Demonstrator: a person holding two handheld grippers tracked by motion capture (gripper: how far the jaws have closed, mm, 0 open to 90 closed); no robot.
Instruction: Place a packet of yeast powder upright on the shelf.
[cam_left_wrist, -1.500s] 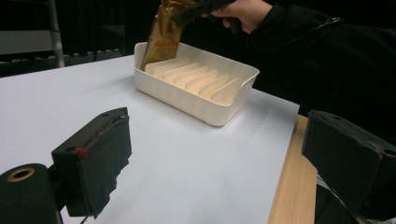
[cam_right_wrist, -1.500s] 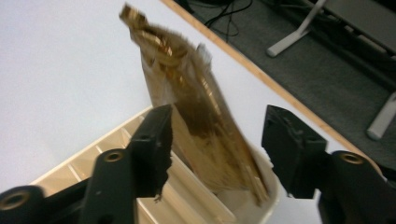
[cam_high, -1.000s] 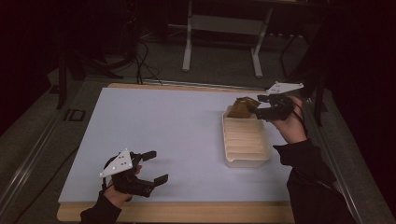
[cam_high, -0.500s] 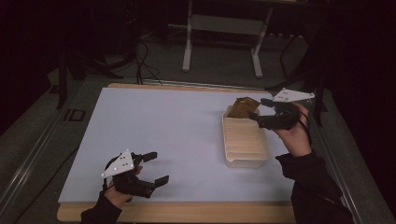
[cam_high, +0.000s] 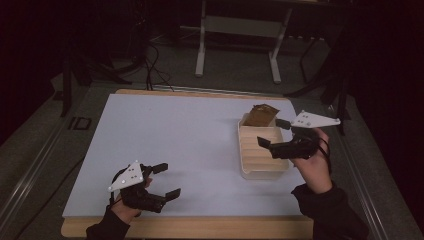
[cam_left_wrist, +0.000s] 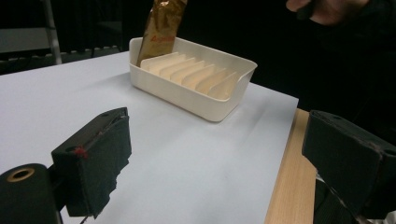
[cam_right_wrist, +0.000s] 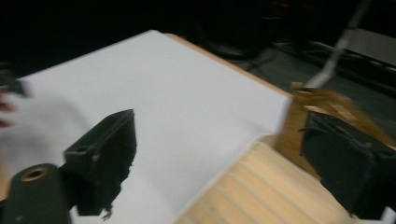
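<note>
Since the earlier frames, the right gripper (cam_high: 274, 134) has been drawn back toward 5 o'clock, its jaws just opened wide and empty. Left standing in the slotted tray's (cam_high: 264, 170) 12 o'clock end, the gold packet (cam_high: 261, 115) looks placed. Wide and empty, the left gripper (cam_high: 166, 180) is held at 7 o'clock on the white tabletop (cam_high: 180, 135); darkness surrounds it.

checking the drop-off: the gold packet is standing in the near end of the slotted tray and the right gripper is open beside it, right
Not quite. The gold packet stands in the far end of the slotted tray, the end away from the person, as the high view shows. The rest holds: the right gripper is open, its jaws having just been opening, with nothing between them.
</note>
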